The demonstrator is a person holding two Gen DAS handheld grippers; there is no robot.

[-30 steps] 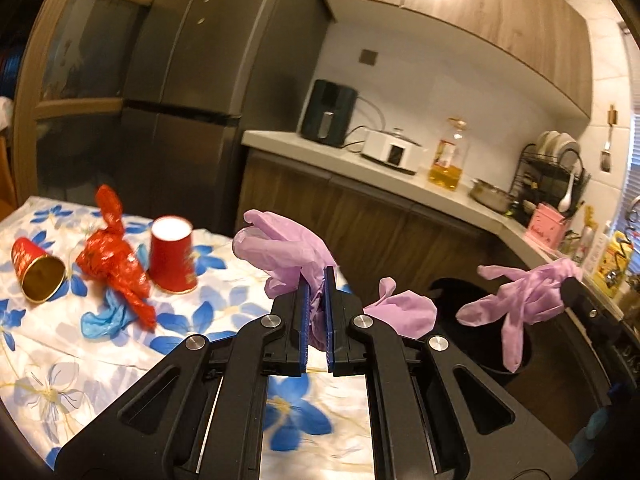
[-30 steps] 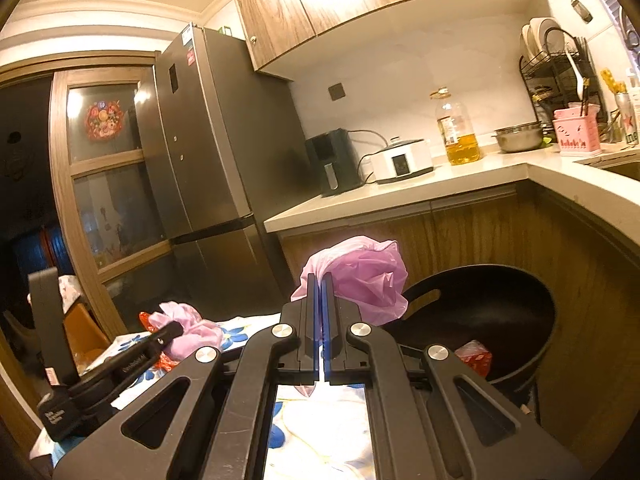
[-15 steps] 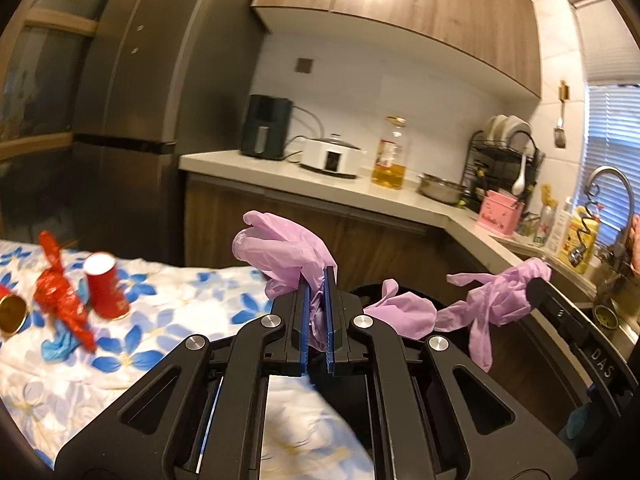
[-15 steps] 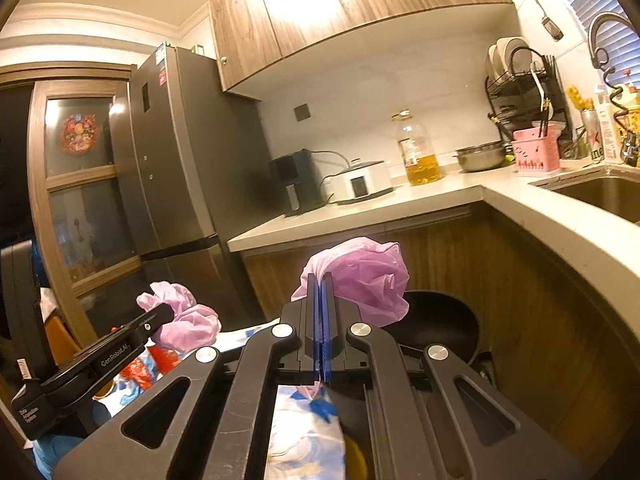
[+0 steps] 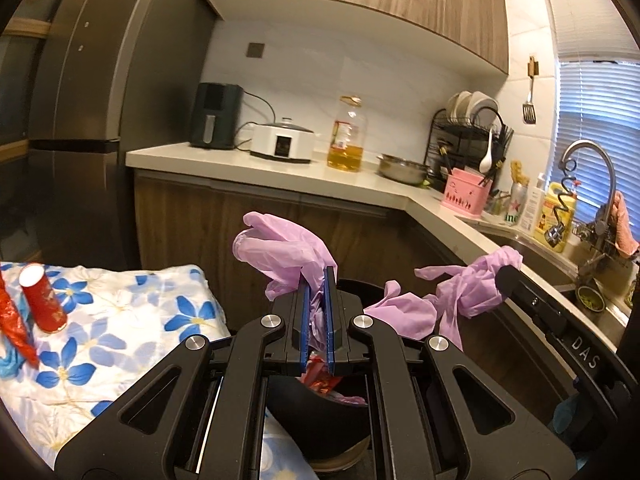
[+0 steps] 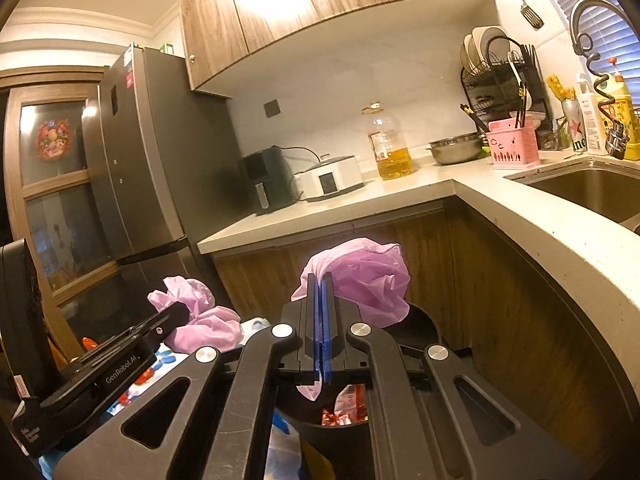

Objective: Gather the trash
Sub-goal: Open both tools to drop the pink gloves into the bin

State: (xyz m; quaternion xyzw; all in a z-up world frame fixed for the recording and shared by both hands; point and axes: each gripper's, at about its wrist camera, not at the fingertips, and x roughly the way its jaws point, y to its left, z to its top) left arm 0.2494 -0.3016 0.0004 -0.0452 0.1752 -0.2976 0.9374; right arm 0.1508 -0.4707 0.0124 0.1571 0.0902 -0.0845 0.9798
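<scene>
Here we judge the main risk is thin latex sticking to a pad on release, or draping over the bin (image 5: 320, 408) rim and sliding to the floor. Our left gripper (image 5: 314, 280) pinches one purple glove (image 5: 280, 252), our right gripper (image 6: 320, 284) clamps another glove (image 6: 364, 280); both hang just above the bin's mouth.

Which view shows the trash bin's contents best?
The right wrist view: red wrappers lie open to sight inside the black bin. In the left wrist view the left gripper covers most of the bin, leaving slivers.
</scene>
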